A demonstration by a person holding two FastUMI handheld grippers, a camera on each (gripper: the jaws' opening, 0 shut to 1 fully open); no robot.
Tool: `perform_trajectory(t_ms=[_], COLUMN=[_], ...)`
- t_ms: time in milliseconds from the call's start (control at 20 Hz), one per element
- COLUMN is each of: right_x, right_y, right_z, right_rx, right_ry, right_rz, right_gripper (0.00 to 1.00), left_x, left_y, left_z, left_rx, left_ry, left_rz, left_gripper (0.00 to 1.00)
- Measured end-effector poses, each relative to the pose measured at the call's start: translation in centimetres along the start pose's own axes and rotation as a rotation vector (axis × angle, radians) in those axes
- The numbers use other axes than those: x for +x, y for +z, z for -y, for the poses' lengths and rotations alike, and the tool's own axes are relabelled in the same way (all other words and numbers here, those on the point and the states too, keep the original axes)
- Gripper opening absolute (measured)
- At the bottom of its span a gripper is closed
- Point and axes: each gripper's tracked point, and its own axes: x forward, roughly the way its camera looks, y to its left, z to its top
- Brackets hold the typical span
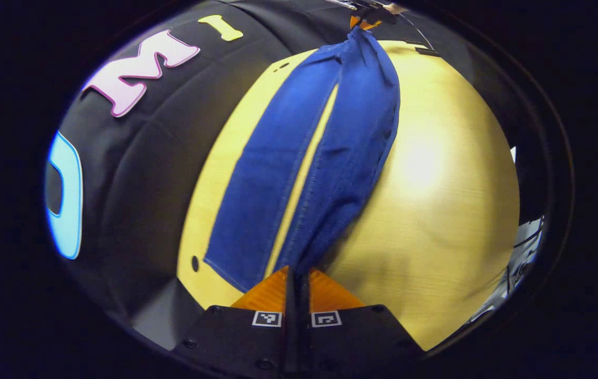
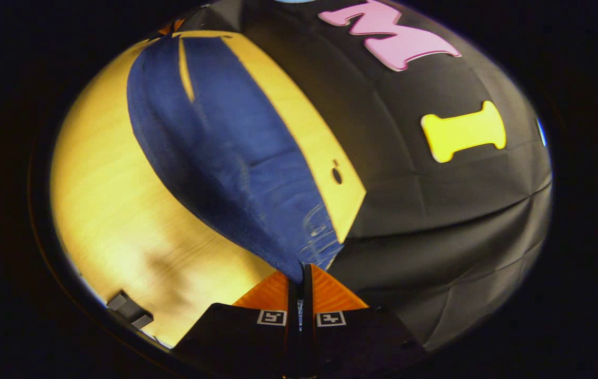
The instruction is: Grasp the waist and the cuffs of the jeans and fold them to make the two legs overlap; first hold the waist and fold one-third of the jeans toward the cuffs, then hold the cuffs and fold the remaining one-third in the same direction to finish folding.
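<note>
**Lifting one denim leg toward the other**

Spanning the pale wooden table (image 1: pixel 436 210), the blue jeans (image 1: pixel 278 173) lay lengthwise along the side nearer the booth's black cloth wall (image 1: pixel 136 173), one leg flat on the wood and the other raised off it. The left gripper (image 1: pixel 297 271) was closed down to a thin slit with the cuff end of the raised leg (image 1: pixel 357 147) pinched between its fingers. In the right gripper view, the right gripper (image 2: pixel 301 273) was likewise nearly closed, with denim at the waist end caught between its fingers; in the left gripper view it appeared far off at the top (image 1: pixel 365 21), where the fabric ran up to it. Between the two grips the lifted leg hung in a shallow sag, a narrow strip of table showing between it and the flat leg (image 1: pixel 262 173).

The denim looked soft yet weighty: it drooped under its own load, creased near the grips, and would probably drag on the wood rather than slide freely. It was not fragile, so a firm pinch was safe. The best holds seemed to be the thick hemmed cuff and the stitched waistband, where layered cloth resists slipping. Held at the ends only, the middle would likely belly down and land first, so some tension along the leg seemed wise.
</note>
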Motion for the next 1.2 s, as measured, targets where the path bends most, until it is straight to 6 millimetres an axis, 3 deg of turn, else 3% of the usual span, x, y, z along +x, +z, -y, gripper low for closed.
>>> perform_trajectory(t_ms=[200, 400, 550, 650, 800, 900, 1000, 1050, 1100, 1150, 1200], right_x=[2.6, 7.3, 11.7, 14.8, 18.7, 21.0, 22.5, 23.2, 23.7, 24.1, 24.2], right_y=[3.8, 5.8, 5.8, 5.9, 5.5, 4.9, 4.2, 3.8, 3.6, 3.5, 3.4], right_z=[4.4, 6.4, 6.3, 5.8, 4.9, 3.7, 2.6, 2.0, 1.5, 1.0, 0.7], right_rx=[0.052, 0.139, 0.197, 0.224, 0.272, 0.3, 0.301, 0.295, 0.284, 0.274, 0.267], right_ry=[-0.07, -0.094, -0.074, -0.052, -0.017, 0.006, 0.02, 0.028, 0.032, 0.035, 0.035], right_rz=[0.053, 0.05, -0.018, -0.067, -0.138, -0.187, -0.228, -0.252, -0.269, -0.283, -0.297], right_gripper=[0.06, 0.06, 0.06, 0.06, 0.1, 0.06, 0.06, 0.06, 0.06, 0.06, 0.06], left_x=[-0.2, 1.2, 2.4, 3.0, 3.7, 4.1, 4.6, 4.4, 4.5, 4.8, 5.1], left_y=[0.3, 1.1, 1.7, 1.5, 1.6, 1.6, 0.8, 0.5, 0.2, 0.0, -0.5], left_z=[-1.4, -0.9, -0.9, 0.3, 0.0, -0.6, -1.6, -1.7, -1.9, -1.9, -2.2], left_rx=[-0.085, -0.359, -0.49, -0.581, -0.538, -0.484, -0.47, -0.494, -0.519, -0.536, -0.555], left_ry=[0.005, -0.085, -0.156, -0.233, -0.277, -0.277, -0.245, -0.248, -0.25, -0.248, -0.23], left_rz=[-0.025, -0.034, -0.064, -0.134, -0.195, -0.229, -0.239, -0.242, -0.238, -0.237, -0.245], left_gripper=[0.06, 0.06, 0.06, 0.06, 0.06, 0.07, 0.22, 0.53, 0.7, 0.79, 0.79])
